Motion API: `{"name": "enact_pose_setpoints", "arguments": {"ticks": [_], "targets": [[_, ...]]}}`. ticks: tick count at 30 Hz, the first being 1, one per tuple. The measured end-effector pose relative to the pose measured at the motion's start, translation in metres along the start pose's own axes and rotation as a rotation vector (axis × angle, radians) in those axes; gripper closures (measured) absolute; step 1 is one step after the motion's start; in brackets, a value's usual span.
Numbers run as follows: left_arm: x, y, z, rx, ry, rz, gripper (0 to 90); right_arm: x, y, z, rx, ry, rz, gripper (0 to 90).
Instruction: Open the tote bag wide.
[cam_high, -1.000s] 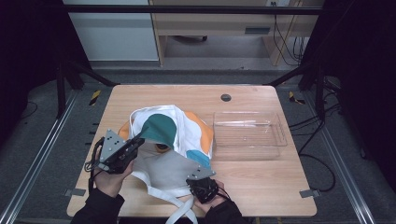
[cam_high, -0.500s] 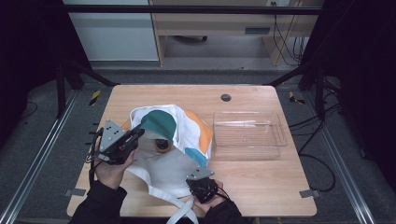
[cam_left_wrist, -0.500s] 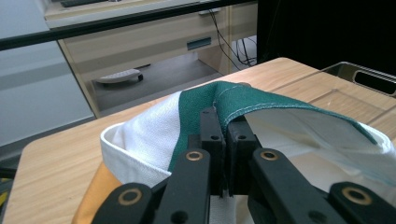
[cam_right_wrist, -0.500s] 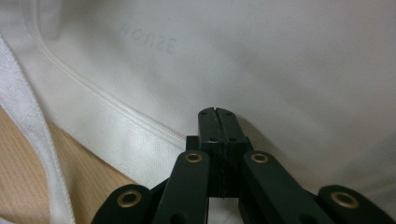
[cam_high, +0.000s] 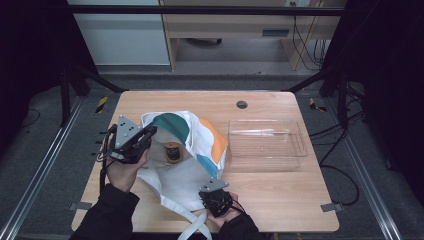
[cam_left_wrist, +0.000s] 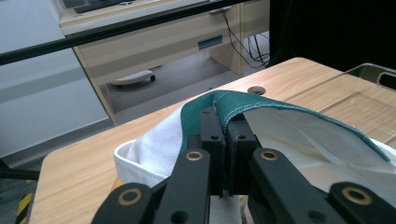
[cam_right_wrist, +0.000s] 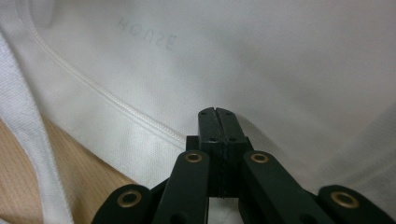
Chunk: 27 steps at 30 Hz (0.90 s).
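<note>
Left of centre in the high view, on the wooden worktop (cam_high: 280, 200), lies our white tote bag (cam_high: 187, 172) with teal and orange patches. Our left gripper (cam_high: 150, 133) is clenched on the bag's teal-edged rim (cam_left_wrist: 261, 105), holding that edge raised above the worktop; the left gripper view has the cloth pinched between its jaws. Through the bag's mouth we see a small brown object (cam_high: 172, 151), too blurred to name. Lower centre, our right gripper (cam_high: 212, 189) is clamped tight, its tips pressing on the white cloth (cam_right_wrist: 280, 70) beside a seam. A clear plastic tray (cam_high: 295, 150) stands right of the bag.
</note>
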<state>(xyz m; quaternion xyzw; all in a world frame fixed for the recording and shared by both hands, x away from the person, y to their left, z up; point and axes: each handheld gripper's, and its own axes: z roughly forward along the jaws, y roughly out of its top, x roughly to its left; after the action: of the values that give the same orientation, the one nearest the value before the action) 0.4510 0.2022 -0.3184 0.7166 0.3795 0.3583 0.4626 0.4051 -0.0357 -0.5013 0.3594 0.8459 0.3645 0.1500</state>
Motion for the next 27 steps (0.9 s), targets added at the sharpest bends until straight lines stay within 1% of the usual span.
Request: {"name": "enact_pose_setpoints", "arguments": {"ticks": [1, 3, 8, 12, 17, 19, 24, 27], "targets": [[0.0, 0.0, 0.002, 0.001, 0.003, 0.001, 87.2, 0.0, 0.0, 0.0, 0.0, 0.004, -0.003, 90.0], [0.001, 0.002, 0.008, 0.013, 0.015, 0.019, 87.2, 0.001, 0.001, 0.001, -0.001, 0.008, -0.001, 90.0], [0.003, 0.006, 0.014, 0.025, 0.025, 0.026, 87.2, 0.001, 0.003, 0.003, -0.001, 0.008, -0.009, 90.0], [0.007, 0.007, 0.023, 0.039, 0.034, 0.013, 87.2, 0.002, 0.004, 0.004, -0.002, 0.006, -0.02, 90.0], [0.012, 0.007, 0.034, 0.058, 0.046, 0.015, 87.2, 0.002, 0.004, 0.004, -0.004, 0.006, -0.024, 90.0], [0.014, 0.007, 0.04, 0.063, 0.048, 0.006, 87.2, 0.002, 0.004, 0.004, -0.005, 0.008, -0.023, 90.0], [0.017, 0.007, 0.052, 0.082, 0.051, 0.005, 87.2, 0.002, 0.004, 0.005, -0.009, 0.01, -0.024, 90.0], [0.02, 0.005, 0.059, 0.096, 0.051, -0.003, 87.3, 0.002, 0.004, 0.006, -0.013, 0.009, -0.023, 90.0]]}}
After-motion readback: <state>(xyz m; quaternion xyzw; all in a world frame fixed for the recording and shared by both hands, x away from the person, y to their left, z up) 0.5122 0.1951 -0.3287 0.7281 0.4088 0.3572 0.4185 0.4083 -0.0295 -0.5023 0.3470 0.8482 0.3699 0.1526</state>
